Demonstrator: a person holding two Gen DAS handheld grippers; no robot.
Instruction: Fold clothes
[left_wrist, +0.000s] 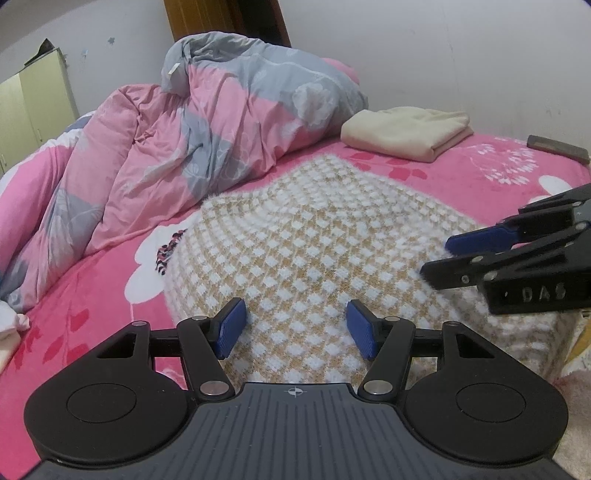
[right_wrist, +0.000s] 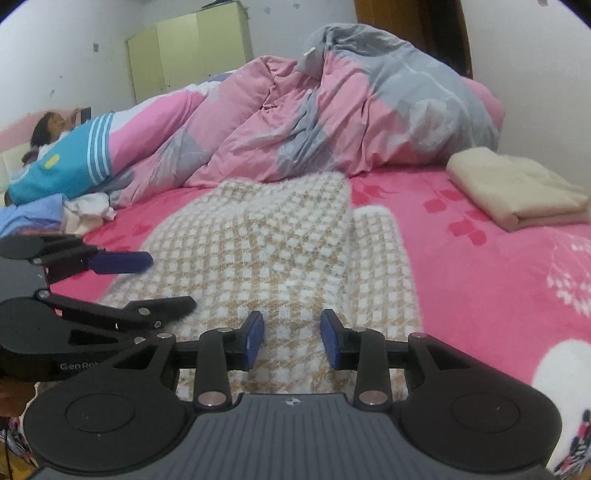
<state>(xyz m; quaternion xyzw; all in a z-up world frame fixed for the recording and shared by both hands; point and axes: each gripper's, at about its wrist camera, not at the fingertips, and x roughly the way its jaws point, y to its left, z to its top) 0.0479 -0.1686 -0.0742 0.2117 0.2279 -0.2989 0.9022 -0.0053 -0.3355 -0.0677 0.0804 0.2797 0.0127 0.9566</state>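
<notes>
Left gripper at 6 o'clock, jaws wide apart, nothing between blue pads, poised just over near edge of checked knit sweater. Right gripper at 6 o'clock in own view, jaws parted narrower, empty, over same sweater. Sweater spread mid-bed on pink floral bedsheet, partly folded, layered. Folded cream garment at 1 o'clock, apart from sweater. Rumpled pink-grey duvet at 11 o'clock. Person lying at 10 o'clock in right view. Pale green wardrobe beyond, against wall.
</notes>
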